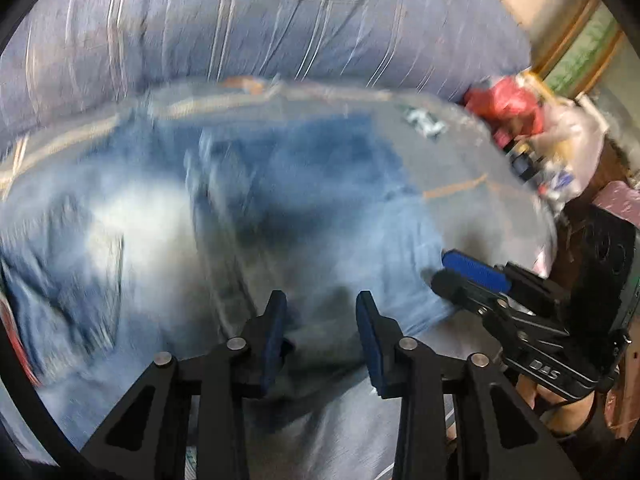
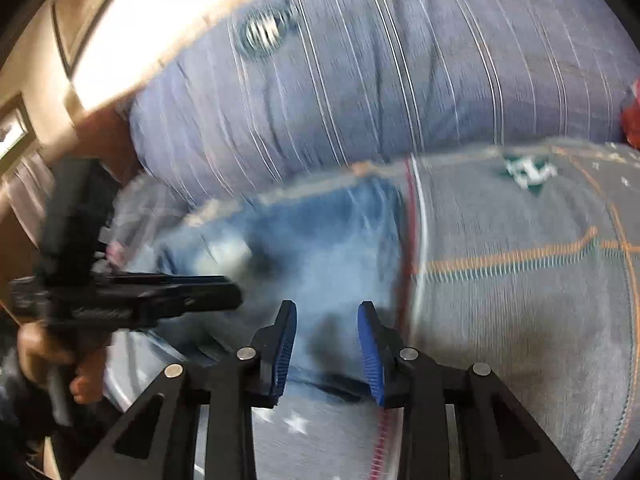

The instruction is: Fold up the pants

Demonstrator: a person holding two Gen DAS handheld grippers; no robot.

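1. Bedroom scene, heavy motion blur: a bed [image 2: 520,280] with a grey patterned sheet, and a big striped blue duvet [image 1: 260,24] bunched along the far side.
2. Jeans [image 1: 280,208] lie on the bed just in front of the duvet and look already bundled into a squat stack, not spread full length. Layer count cannot be told in the blur.
3. Left gripper [image 1: 322,344]: jaws partly open with a clear gap, nothing visibly pinched, denim just beyond the tips.
4. Right gripper [image 2: 328,348]: also partly open with a gap, no cloth gripped, hovering at the near edge of the jeans, beside the bare sheet on its right.
5. Each gripper shows in the other's view, close side by side over the near edge of the jeans.
6. Progress, judged: at least one fold looks done. Left: probably another fold or just squaring the edges. Can't say which.
7. Containers: none clear. Red bag [image 1: 508,104] and light plastic clutter [image 1: 560,148] at the far bed corner, contents unreadable.
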